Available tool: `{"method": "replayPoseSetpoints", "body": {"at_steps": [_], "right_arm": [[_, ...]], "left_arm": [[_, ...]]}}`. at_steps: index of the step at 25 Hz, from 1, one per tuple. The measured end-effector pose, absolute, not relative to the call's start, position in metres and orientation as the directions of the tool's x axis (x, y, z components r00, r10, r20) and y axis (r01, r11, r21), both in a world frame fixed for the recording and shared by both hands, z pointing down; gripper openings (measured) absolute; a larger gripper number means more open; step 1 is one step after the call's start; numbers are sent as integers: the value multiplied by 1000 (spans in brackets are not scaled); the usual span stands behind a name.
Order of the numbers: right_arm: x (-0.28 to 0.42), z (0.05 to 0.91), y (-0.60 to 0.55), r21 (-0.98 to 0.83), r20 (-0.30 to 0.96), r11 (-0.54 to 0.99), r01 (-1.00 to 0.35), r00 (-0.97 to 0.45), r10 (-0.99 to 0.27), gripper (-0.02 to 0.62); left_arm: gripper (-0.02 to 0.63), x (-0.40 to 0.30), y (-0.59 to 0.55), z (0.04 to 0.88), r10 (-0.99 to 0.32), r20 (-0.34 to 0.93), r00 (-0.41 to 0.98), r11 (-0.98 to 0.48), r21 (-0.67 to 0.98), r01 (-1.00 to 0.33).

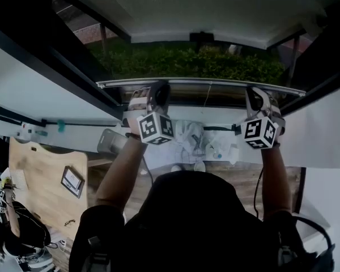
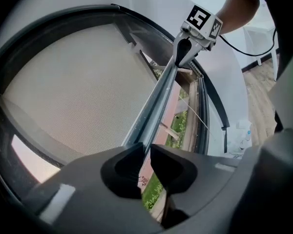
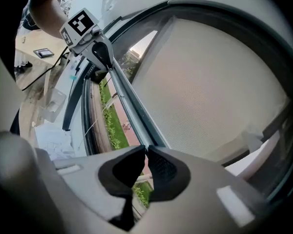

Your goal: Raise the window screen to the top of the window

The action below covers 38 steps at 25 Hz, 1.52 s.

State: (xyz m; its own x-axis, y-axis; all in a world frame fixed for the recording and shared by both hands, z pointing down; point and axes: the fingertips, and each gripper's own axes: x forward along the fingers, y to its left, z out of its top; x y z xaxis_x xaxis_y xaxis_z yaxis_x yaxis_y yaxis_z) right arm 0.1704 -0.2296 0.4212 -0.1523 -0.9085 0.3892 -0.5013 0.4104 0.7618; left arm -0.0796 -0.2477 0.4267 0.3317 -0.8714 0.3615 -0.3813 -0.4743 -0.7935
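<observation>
The window screen is a pale mesh sheet ending in a silver bottom bar that runs across the window opening. My left gripper grips that bar near its left end; in the left gripper view the bar runs into the narrow gap at the tips of my left gripper. My right gripper holds the bar near its right end, and the bar ends between the nearly touching pads of my right gripper. Both arms reach upward, with each gripper shut on the bar.
Below the bar the window is uncovered and shows a green hedge. A thin pull cord hangs from the bar's middle. Dark window frame slants at both sides. A wooden table and a seated person are at the lower left.
</observation>
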Motion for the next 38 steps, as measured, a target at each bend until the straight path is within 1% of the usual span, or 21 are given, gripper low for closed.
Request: {"method": "replayPoseSetpoints", "body": {"at_steps": [5,14,32,38], "right_arm": [[171,405,-229,764,363,383,-519,-144,-921,20],[173,362,-235,775,283,322,-544,-157,-946,20],[175,296,-238,822,182,246,-513,-173,-968,20],[174,284,-238,810,152,240,-535,-205,-967,20]], "left_arm": [[51,-80,-248,410,-878,339,337,-459,-793,-400],[51,-79,-253,367,-898,279,340,-405,-827,-390],[51,-76,-260,301,-919,202,339,-329,-865,-378],[51,-76,-260,292,-923,187,336,-310,-880,-360]]}}
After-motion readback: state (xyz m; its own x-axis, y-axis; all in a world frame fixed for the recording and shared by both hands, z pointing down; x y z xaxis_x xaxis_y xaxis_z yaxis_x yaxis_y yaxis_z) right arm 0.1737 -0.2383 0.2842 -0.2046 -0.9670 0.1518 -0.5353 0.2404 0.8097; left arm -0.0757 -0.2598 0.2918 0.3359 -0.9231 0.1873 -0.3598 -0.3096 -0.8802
